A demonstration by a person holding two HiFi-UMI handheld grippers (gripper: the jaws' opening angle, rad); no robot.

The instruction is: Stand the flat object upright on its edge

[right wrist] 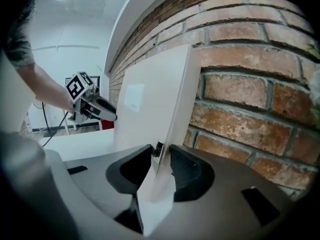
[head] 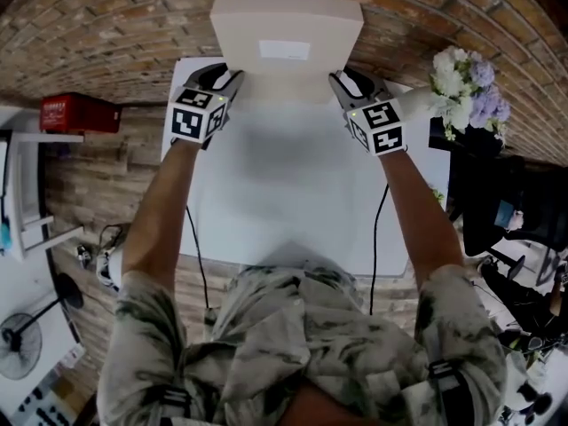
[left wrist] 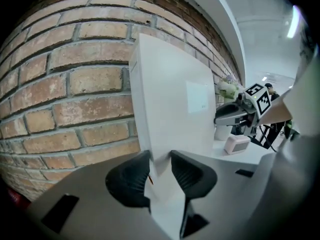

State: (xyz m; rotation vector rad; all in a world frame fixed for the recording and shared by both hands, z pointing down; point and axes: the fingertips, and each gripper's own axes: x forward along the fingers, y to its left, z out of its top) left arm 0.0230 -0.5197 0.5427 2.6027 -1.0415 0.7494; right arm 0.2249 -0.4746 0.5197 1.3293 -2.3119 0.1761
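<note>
A flat white box (head: 286, 47) with a small pale label stands upright on its edge at the far side of the white table (head: 284, 202), its back close to the brick wall (head: 115, 25). My left gripper (head: 232, 76) is shut on the box's left edge, low down, and my right gripper (head: 342, 80) is shut on its right edge. In the left gripper view the box (left wrist: 170, 99) rises from between the dark pads (left wrist: 131, 176) of the left gripper (left wrist: 160, 166). In the right gripper view the box's thin side (right wrist: 172, 104) sits between the pads of the right gripper (right wrist: 161, 159).
A vase of white and purple flowers (head: 466, 82) stands at the table's right back corner. A small white device (left wrist: 236, 144) lies on the table near the box. A red box (head: 78, 114) sits on a shelf to the left. Cables (head: 197, 256) hang off the table's near edge.
</note>
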